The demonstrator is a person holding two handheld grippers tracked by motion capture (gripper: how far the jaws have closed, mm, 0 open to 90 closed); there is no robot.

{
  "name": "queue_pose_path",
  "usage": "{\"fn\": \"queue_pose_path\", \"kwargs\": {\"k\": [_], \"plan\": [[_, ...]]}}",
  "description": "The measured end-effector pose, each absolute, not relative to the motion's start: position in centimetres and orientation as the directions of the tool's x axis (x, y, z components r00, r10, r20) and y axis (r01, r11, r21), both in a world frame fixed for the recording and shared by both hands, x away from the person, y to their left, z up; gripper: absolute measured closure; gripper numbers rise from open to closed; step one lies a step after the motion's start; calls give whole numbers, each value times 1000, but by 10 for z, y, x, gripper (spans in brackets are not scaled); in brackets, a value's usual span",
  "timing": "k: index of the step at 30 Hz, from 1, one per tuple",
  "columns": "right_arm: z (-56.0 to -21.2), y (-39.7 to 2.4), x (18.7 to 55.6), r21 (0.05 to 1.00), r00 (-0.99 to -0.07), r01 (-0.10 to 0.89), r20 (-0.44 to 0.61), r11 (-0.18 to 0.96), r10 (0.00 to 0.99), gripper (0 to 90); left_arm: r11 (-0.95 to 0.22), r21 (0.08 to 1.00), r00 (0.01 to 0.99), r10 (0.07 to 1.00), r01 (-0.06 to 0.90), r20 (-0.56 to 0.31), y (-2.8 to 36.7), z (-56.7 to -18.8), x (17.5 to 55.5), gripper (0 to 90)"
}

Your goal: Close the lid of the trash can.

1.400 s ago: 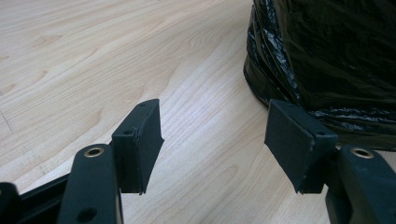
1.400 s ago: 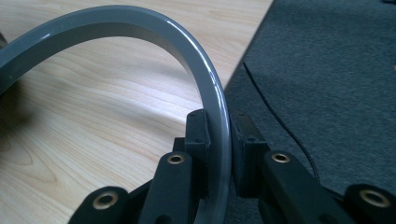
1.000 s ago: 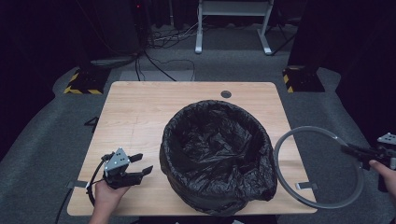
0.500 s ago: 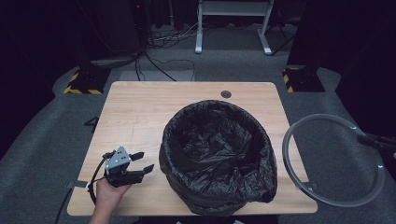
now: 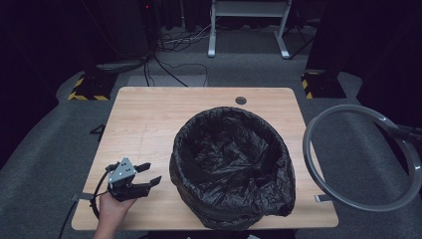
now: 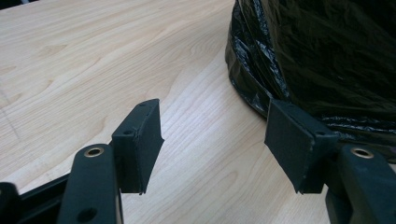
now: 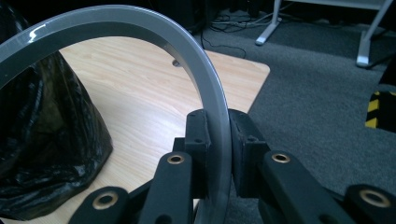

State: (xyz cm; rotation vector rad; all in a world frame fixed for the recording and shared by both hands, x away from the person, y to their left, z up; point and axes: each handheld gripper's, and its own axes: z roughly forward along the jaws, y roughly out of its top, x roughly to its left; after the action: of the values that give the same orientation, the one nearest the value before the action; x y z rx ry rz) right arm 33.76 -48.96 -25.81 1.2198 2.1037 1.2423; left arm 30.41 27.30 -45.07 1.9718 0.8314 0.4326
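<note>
While the black bag bin (image 5: 231, 167) sits on the table (image 5: 149, 119), the grey ring (image 5: 318, 177) hangs in the air just right of the bin. Beside the bin's left, the left gripper (image 6: 212, 140) has jaws apart, nothing between. Right of the bin, the right gripper (image 7: 219, 149) squeezes the ring.

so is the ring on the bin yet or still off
Off. The right gripper holds the ring in the air beside the table, clear of the bin.
</note>
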Motion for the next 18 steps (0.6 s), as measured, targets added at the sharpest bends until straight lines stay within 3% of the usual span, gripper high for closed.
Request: {"fn": "queue_pose_path", "kwargs": {"k": [18], "plan": [[-206,-429,365,867,-651,417,75,273,755,795,-314,864,660,751,393,-28,295,-449,279,364]]}}
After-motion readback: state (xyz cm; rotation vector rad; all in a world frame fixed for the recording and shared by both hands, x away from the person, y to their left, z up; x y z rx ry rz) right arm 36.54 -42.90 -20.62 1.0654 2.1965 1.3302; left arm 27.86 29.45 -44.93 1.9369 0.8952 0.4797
